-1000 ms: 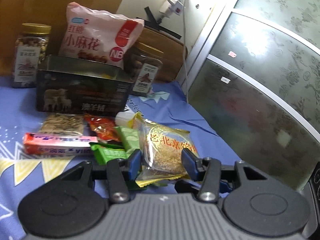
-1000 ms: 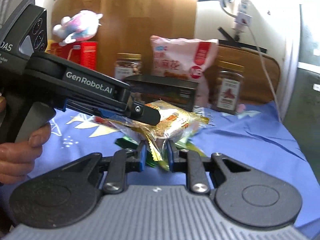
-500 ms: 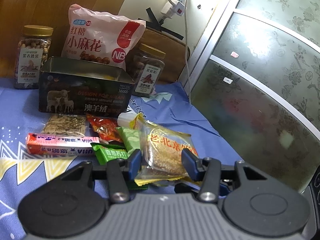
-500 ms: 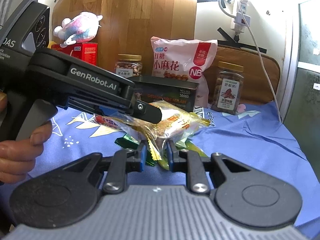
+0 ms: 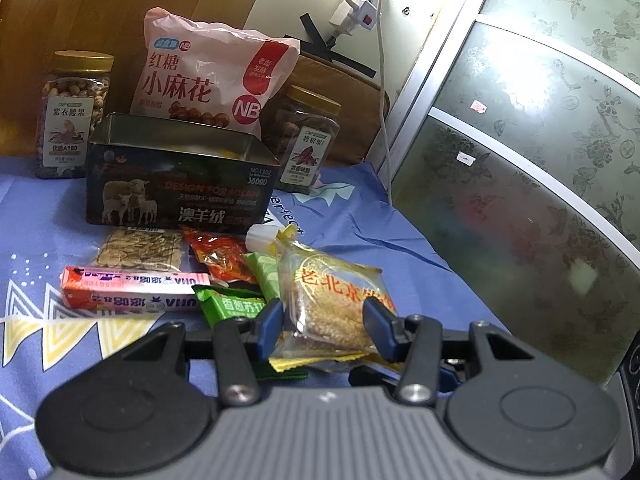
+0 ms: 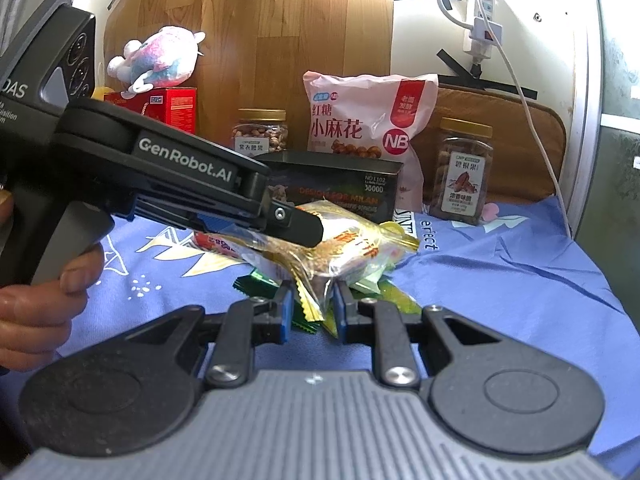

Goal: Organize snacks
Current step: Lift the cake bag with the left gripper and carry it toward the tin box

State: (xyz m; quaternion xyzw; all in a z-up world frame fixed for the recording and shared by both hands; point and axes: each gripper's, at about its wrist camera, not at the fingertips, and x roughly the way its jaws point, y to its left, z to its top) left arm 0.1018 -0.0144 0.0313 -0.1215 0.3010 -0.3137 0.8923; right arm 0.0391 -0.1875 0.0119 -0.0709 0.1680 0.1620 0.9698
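In the left wrist view, the left gripper point(image 5: 323, 326) has a clear yellow cake packet point(image 5: 338, 300) between its two blue fingers. Both pads seem to touch the packet's sides, so I judge it is held, with the jaws about a third open. The open tin point(image 5: 180, 184) stands behind the packet on the blue cloth point(image 5: 360, 236). In front of the tin lie the other small snacks: a seed bar point(image 5: 138, 246), a red packet point(image 5: 220, 254), a pink roll point(image 5: 132, 294) and green packets point(image 5: 230, 306). Behind the tin a big pink bag point(image 5: 208, 80) stands, with one nut jar point(image 5: 72, 112) on the left of the tin and one jar point(image 5: 306, 140) on its right.

In the right wrist view, the right gripper point(image 6: 310, 306) is almost closed on the crimped near edge of the same packet point(image 6: 344, 246). The left gripper point(image 6: 298, 230) comes in from the left, with a hand point(image 6: 36, 304) on its handle, and its black finger lies over the packet. The packet sits in front of the tin point(image 6: 340, 184), near it, slightly lifted above the green packets point(image 6: 264, 284).

The step in hand seems to be the picking of this packet, with both grippers on it. The next move probably calls for one gripper to let go, then the other to carry the packet over the tin's rim and drop it inside. The wrapper is slippery and soft, so the grip could slide.
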